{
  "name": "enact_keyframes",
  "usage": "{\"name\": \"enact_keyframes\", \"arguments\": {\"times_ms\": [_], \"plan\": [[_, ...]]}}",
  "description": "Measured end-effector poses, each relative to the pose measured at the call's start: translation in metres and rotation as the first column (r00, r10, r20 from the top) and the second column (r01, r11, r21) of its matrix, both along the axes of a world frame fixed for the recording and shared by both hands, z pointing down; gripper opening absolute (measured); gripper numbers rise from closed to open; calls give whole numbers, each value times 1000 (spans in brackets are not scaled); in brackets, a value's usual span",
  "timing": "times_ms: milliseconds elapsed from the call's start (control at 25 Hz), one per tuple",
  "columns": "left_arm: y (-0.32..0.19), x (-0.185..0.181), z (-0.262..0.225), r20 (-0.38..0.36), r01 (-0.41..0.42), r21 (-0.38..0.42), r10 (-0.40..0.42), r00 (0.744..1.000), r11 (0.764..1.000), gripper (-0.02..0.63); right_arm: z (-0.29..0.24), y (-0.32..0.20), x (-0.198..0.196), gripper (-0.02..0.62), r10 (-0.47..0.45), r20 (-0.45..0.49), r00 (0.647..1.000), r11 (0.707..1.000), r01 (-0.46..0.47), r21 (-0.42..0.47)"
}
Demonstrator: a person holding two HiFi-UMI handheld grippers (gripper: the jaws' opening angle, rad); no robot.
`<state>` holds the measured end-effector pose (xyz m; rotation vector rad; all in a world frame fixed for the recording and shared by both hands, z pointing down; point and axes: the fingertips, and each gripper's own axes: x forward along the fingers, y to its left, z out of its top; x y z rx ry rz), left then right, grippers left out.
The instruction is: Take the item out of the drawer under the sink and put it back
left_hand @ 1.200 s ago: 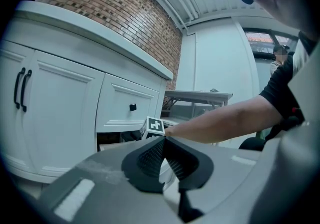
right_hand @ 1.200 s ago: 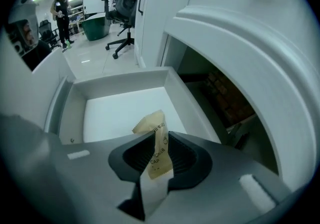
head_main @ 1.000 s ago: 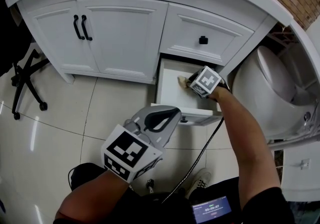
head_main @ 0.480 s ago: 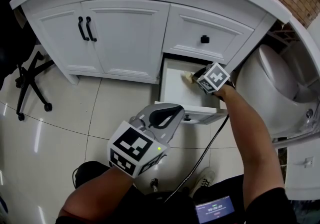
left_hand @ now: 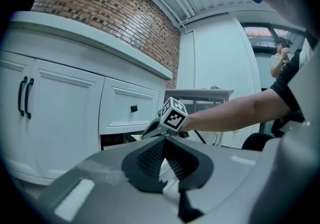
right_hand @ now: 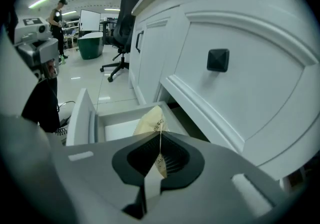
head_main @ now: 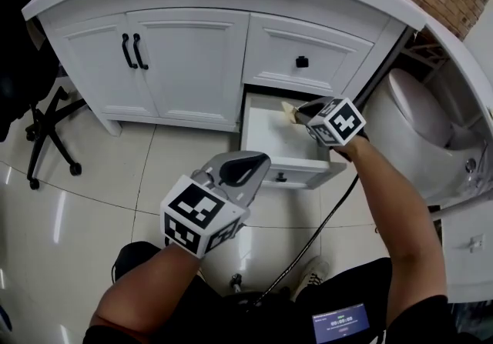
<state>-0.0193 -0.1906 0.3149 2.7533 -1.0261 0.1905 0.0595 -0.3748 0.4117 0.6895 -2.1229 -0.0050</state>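
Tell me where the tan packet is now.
The tan packet is pinched in the jaws of the right gripper, over the open drawer, right of centre in the head view.

Hand-held gripper (right_hand: 159,142) pinches tan packet (right_hand: 151,120); open drawer (right_hand: 81,118) below.

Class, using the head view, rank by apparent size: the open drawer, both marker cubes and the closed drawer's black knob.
1. open drawer
2. left cube
3. right cube, probably the same real size as the left but farther from the camera
4. black knob
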Motion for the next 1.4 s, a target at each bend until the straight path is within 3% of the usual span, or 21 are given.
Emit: {"name": "enact_keyframes", "arguments": {"times_ms": [520,880,1240,1400], "plan": [[9,8,-4,28,-12,37,11,1000,999,5,-83,99,0,12,-21,240,970,997,2,79],[8,1,-6,29,12,49,-13,1000,999,5,-141,158,17,12,20,450,893,990,-80,116],[10,3,-8,31,9,65,-11,999,998,5,-177,199,30,12,17,565,825,978,-130,162],[11,4,-11,26,10,71,-12,1000,997,5,-173,208,38,12,27,580,814,972,-157,176]]}}
